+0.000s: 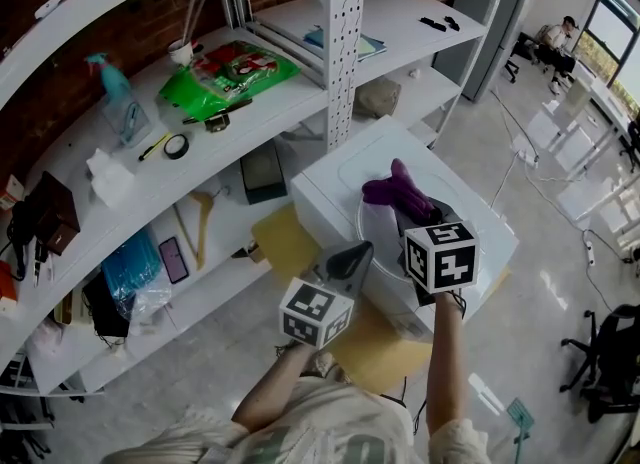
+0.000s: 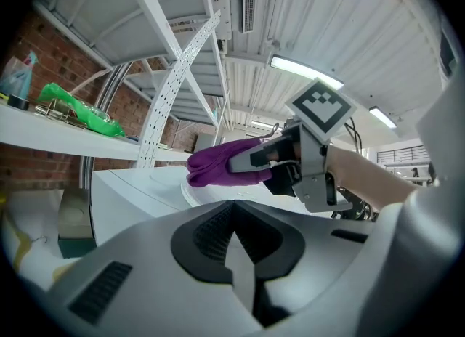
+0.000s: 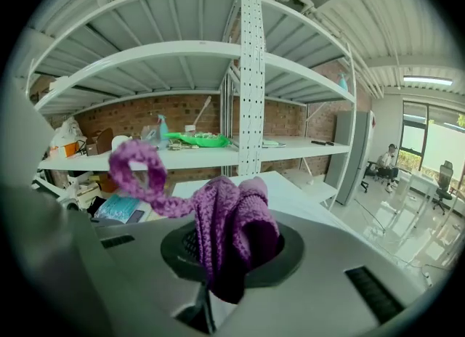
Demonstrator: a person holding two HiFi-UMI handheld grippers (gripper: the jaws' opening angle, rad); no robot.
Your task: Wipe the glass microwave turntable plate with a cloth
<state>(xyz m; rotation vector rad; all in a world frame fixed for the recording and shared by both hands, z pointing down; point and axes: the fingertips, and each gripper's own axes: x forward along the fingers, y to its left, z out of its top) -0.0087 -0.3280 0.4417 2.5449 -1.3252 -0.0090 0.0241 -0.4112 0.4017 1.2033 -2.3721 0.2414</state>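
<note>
**Head view: cloth pinched and parked at the plate, other gripper just idling**

So the glass plate (image 1: 375,222) isn't in any microwave. It's lying flat on top of a white box (image 1: 330,187), on the half of the top nearest the person. That makes sense to me, since you get the whole disc open from above instead of fishing around inside a cavity.

The right gripper (image 1: 412,217) reaches in over the plate from the near edge of the box. Its jaws are clamped on a bunched-up purple cloth (image 1: 397,192). In the right gripper view the knit fabric is wadded right into the jaw pocket, with a hanging loop (image 3: 132,163) flopping up and off to the left. My guess is that a fat wad like this gives a soft pad to push around rather than a thin edge.

In the left gripper view the cloth sits at the far part of the plate. I honestly can't tell if it's touching the glass or just over it.

The left gripper (image 1: 358,254) has its jaws closed together with nothing in them. It sits just beside the near-left edge of the box, close to the plate's rim. It's probably there to steady the plate if it starts skating, because a loose glass disc on a smooth top will want to slide.
</note>
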